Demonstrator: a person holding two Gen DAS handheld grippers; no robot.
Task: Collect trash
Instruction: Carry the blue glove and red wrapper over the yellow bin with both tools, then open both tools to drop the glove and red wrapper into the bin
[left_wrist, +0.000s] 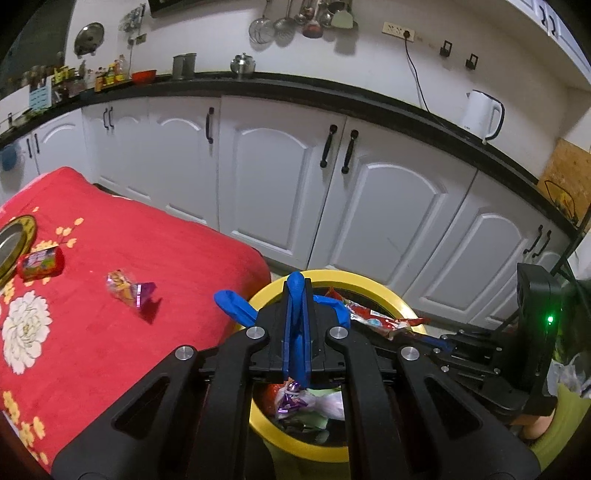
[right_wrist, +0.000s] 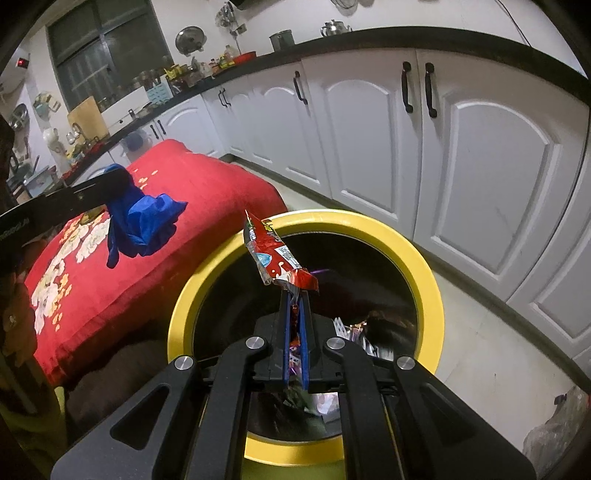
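Note:
My left gripper (left_wrist: 295, 288) is shut on a blue glove (left_wrist: 236, 308) and holds it over the near rim of the yellow-rimmed trash bin (left_wrist: 384, 286). The glove also shows in the right wrist view (right_wrist: 144, 221), hanging beside the bin. My right gripper (right_wrist: 294, 295) is shut on a red snack wrapper (right_wrist: 273, 254) and holds it above the bin's opening (right_wrist: 424, 266). The wrapper also shows in the left wrist view (left_wrist: 380, 319). Several wrappers lie inside the bin. A crumpled colourful wrapper (left_wrist: 129, 288) and a red packet (left_wrist: 40, 264) lie on the red cloth.
The table under the red flowered cloth (left_wrist: 147, 258) stands left of the bin. A round metal plate (left_wrist: 11, 243) sits at its left edge. White cabinets (left_wrist: 295, 184) under a black counter run behind. A white kettle (left_wrist: 480, 114) stands on the counter.

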